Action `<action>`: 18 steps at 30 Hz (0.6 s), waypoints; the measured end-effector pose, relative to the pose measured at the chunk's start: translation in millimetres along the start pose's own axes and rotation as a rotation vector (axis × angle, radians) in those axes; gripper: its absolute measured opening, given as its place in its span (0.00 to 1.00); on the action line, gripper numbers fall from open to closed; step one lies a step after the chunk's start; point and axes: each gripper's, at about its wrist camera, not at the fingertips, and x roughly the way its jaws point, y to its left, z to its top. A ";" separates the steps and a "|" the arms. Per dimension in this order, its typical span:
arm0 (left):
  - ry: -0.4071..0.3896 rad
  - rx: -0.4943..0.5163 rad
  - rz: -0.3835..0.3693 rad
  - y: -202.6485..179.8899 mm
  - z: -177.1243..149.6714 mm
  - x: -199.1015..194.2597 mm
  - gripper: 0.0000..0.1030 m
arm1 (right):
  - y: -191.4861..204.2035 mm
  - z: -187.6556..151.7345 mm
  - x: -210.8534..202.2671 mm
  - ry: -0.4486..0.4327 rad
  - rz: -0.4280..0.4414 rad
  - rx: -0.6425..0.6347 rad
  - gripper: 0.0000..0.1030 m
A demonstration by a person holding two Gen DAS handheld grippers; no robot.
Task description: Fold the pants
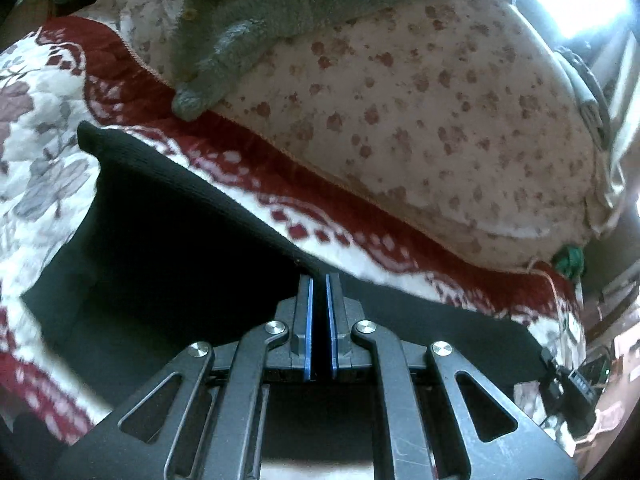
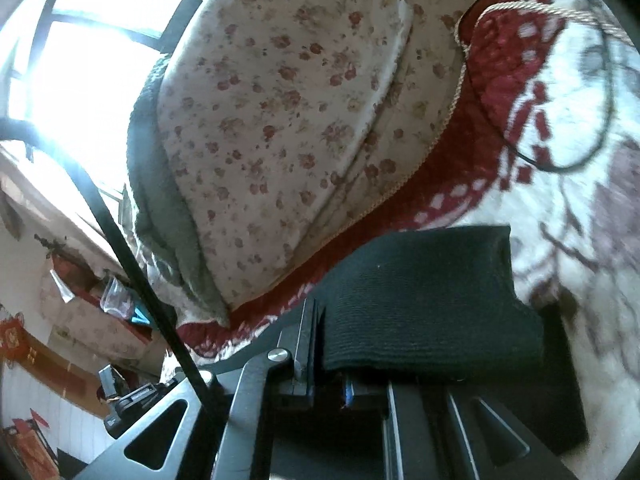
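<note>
Pants point(image 1: 168, 240) edge in both grippers.

The black ribbed knit pants point(image 2: 424, 304) drape over the right gripper point(image 2: 320, 308), hiding its right finger. Below the pants, their far side runs out of the left wrist view; beside them, the red-and-white patterned blanket point(image 2: 580, 240) is blurred.

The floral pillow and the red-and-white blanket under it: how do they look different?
The floral pillow is pale with small scattered reddish flowers; the red-and-white blanket has a bold dark red border and large grey blossoms on white. The pillow bulges up plump, while the blanket lies spread flat beneath it. A grey fuzzy garment drapes over the pillow; black pants lie on the blanket. Both are soft bedding with flower patterns.
</note>
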 end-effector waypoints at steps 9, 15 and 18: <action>0.074 0.057 0.150 31.3 -94.1 25.6 0.05 | -64.6 -75.6 -7.2 0.098 -0.100 0.072 0.09; 0.035 0.065 0.153 27.7 -95.6 22.7 0.05 | -87.8 -69.6 -18.7 0.006 -0.025 0.198 0.22; 0.044 0.044 0.151 29.5 -93.1 24.9 0.05 | -93.1 -61.7 -20.7 -0.028 -0.024 0.203 0.19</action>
